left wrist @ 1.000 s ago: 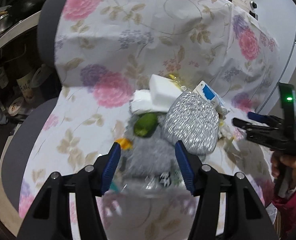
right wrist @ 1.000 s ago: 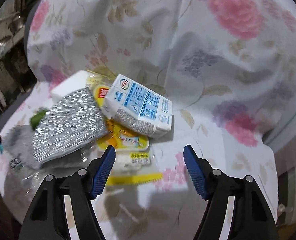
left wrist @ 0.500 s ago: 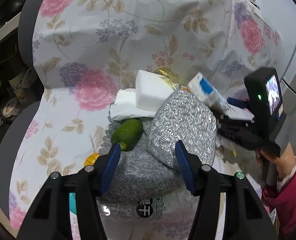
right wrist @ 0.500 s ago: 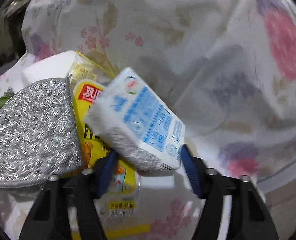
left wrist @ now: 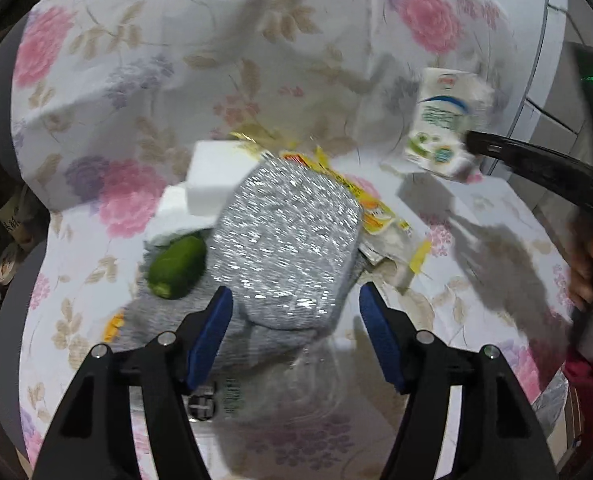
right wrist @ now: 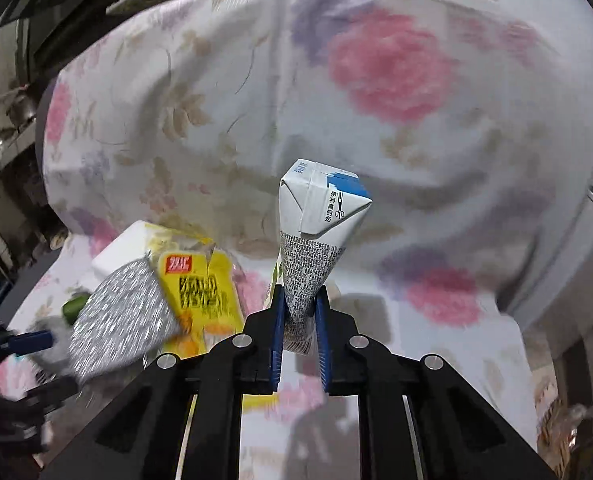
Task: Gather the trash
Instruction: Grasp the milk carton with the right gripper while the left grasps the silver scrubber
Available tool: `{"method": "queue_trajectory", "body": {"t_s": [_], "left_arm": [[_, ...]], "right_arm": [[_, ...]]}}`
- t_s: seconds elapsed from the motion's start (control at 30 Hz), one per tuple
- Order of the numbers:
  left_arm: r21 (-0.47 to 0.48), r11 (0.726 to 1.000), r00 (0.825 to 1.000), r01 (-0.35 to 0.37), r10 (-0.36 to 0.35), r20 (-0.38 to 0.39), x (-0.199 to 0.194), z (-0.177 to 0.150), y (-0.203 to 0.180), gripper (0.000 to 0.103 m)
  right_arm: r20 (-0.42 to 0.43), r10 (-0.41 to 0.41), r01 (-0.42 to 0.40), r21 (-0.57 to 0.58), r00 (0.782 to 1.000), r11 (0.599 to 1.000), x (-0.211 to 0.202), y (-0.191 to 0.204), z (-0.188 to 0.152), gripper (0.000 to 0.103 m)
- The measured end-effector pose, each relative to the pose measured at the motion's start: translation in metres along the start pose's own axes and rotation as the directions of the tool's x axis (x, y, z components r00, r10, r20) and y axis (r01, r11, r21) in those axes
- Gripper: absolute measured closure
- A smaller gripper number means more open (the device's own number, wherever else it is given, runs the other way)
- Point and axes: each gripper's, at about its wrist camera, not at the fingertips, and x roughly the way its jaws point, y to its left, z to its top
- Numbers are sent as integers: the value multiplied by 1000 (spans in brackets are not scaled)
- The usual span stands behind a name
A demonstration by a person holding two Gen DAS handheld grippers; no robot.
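Both views are evenly lit from above, bright on the floral cloth (left wrist: 224, 60) and dim in the dark corners beyond it. Dark soft shadows fall on the cloth right of the silver pad (left wrist: 288, 240), which glitters with glare. The carton (left wrist: 442, 120) is motion-blurred in the left view. Fisheye bending curves everything near the edges.
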Motion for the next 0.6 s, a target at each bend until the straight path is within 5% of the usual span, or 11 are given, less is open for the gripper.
{"method": "queue_trajectory", "body": {"t_s": [0.17,0.27,0.4,0.6], "left_arm": [[67,994,995,-85,88,-36,20,3,-14,42],[93,985,988,-147,151,-33,27,7,-16,56],[40,994,994,-106,106,14,13,16,-4,94],[-79,997,982,9,6,188,-61,27,18,97]], "right_arm": [[-27,52,-51,28,998,998,-18,5,-22,88],[-18,70,-69,56,997,996,-36,0,-30,87],[-4,89,-88,93,996,992,-51,-5,-34,87],[24,99,-101,104,995,989,-80,-1,-36,87]]}}
